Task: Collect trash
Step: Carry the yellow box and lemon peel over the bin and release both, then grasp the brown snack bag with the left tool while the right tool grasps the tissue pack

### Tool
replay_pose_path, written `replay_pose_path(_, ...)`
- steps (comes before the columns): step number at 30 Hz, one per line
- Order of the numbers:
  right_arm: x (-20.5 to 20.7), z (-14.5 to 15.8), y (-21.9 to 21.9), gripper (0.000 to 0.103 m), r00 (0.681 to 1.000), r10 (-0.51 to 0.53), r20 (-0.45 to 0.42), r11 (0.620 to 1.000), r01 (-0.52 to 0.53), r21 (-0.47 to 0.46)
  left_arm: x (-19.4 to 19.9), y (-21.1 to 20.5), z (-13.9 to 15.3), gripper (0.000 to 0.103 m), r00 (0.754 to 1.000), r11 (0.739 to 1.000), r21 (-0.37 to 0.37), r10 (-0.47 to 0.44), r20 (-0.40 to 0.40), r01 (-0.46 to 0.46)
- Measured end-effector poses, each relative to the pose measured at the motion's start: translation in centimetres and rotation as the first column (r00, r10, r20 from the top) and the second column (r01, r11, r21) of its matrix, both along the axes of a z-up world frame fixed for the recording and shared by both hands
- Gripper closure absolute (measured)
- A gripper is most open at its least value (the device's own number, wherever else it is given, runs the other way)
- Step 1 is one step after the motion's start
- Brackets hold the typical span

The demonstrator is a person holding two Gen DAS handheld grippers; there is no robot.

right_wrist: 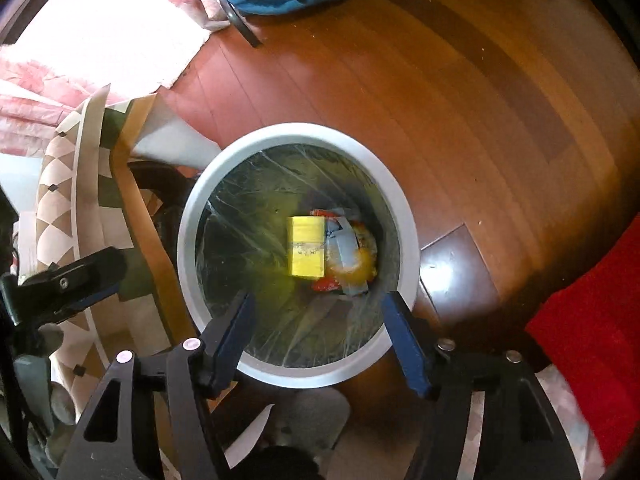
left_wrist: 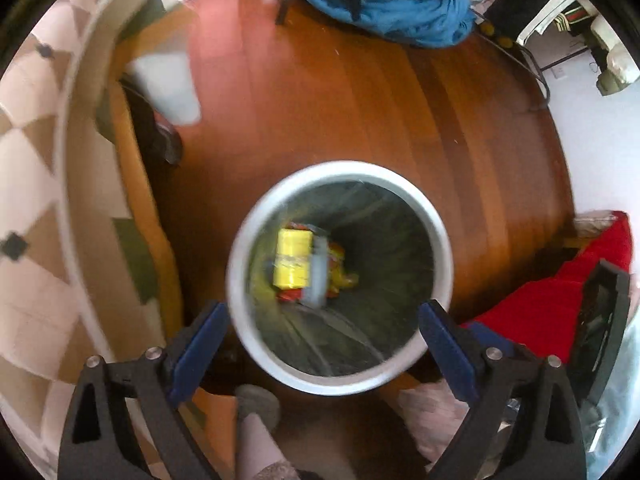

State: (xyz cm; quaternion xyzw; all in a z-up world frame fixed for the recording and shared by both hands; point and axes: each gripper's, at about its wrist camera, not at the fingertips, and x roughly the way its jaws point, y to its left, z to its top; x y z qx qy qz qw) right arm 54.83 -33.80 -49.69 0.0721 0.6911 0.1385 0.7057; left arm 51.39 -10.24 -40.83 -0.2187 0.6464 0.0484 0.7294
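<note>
A round bin with a pale grey rim (left_wrist: 240, 248) stands on the wooden floor, lined with a clear bag; it also shows in the right wrist view (right_wrist: 188, 216). At its bottom lie a yellow box (left_wrist: 293, 257), a grey strip and red-orange wrappers (left_wrist: 340, 276); the right wrist view shows the yellow box (right_wrist: 307, 246) and the wrappers (right_wrist: 360, 268) too. My left gripper (left_wrist: 324, 316) is open and empty above the bin's near rim. My right gripper (right_wrist: 318, 306) is open and empty above the bin's mouth. The left gripper (right_wrist: 76, 280) also shows at the left of the right wrist view.
A patterned tablecloth (left_wrist: 48, 200) hangs on the left with a black chair base (left_wrist: 156, 136) under it. A blue jacket (left_wrist: 400, 12) lies on the floor at the far side. A red cloth (left_wrist: 552, 304) lies to the right. A grey sheet (left_wrist: 168, 84) lies on the floor.
</note>
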Motion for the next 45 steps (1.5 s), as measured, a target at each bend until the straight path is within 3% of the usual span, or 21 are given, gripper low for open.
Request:
replay_pose_path(2,0.0,0.0,0.1,0.004,1.000,0.003,0.003,1.000,-0.003,-0.023,-0.6,-0.5,0.5,0.006,1.000,0.995,0.092,-0.026,0.017,0.024)
replay_pose_path(3,0.0,0.1,0.2,0.000,1.000,0.006,0.009,0.999,-0.006,-0.037,-0.8,-0.6,0.3,0.006,0.999,0.993,0.116,-0.039,0.019,0.036)
replay_pose_path(6,-0.2,0.7,0.5,0.000,0.999,0.011,0.038,0.993,-0.006,-0.121,-1.5,-1.5,0.4,0.006,0.997,0.981,0.183,-0.070,0.017,0.066)
replay_pose_path(13,-1.3,2.5,0.0,0.000,0.997,0.016,0.070,0.976,0.000,-0.217,-2.8,-2.4,1.6,0.006,0.996,0.967,0.239,-0.090,0.022,0.082)
replay_pose_path(22,-2.8,6.5,-0.6,0.000,0.994,0.010,0.106,0.973,0.015,-0.230,-4.3,-3.2,5.2,0.006,0.992,0.964,0.252,-0.105,0.070,0.085)
replay_pose_path(30,-5.0,14.0,-0.1,0.000,0.980,-0.012,0.198,0.983,0.047,-0.178,-6.9,-2.2,12.0,0.006,0.978,0.959,0.281,-0.101,0.181,0.047)
replay_pose_path(34,-6.6,19.3,1.4,0.000,0.961,-0.021,0.275,0.993,0.052,-0.108,-10.0,0.9,17.2,0.006,0.959,0.955,0.294,-0.044,0.280,-0.042)
replay_pose_path(38,-9.1,23.9,5.5,0.000,0.943,0.023,0.333,1.000,-0.018,-0.020,-14.1,6.4,20.8,0.006,0.931,0.941,0.292,0.056,0.362,-0.170)
replay_pose_path(41,-10.6,25.6,10.4,0.000,0.932,0.094,0.349,0.995,-0.103,0.007,-17.0,11.0,21.8,0.006,0.919,0.909,0.333,0.116,0.377,-0.251)
replay_pose_path(45,-11.7,24.9,18.8,0.000,0.920,0.210,0.330,0.974,-0.226,0.011,-20.1,17.7,20.6,0.006,0.918,0.861,0.386,0.199,0.342,-0.330)
